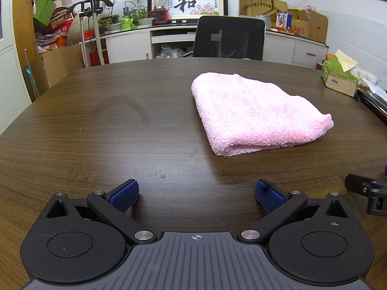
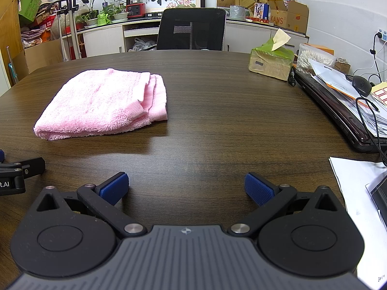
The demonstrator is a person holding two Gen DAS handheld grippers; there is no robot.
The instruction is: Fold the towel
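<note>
Left wrist view: left gripper (image 1: 196,194) low centre of frame, jaws spread wide, nothing between the blue pads (image 1: 124,198); pads hang over bare dark wood surface (image 1: 96,133); pink towel (image 1: 256,113) sits right of centre, folded into a compact stack, lying flat, well apart from the jaws; folded edge faces the camera, a ribbed hem corner sticks out at right; black part of the right gripper (image 1: 367,193) shows at the right edge, lower half; black mesh chair (image 1: 228,37) behind the surface at upper centre; green tissue box (image 1: 339,77) at upper right.

Right wrist view: right gripper (image 2: 186,188) low centre, jaws also spread wide, empty; towel (image 2: 101,104) in the left half of the frame, mid height, layered hem edges stacked at its right end; not touching either gripper; piece of the left gripper (image 2: 21,169) at the left edge, near the towel's lower corner but apart from it; tissue box (image 2: 272,60) upper right; closed laptop (image 2: 338,116) with papers and a mouse (image 2: 361,85) piled on it along the right side; white paper sheet (image 2: 355,188) lower right; chair (image 2: 192,29) upper centre.
</note>
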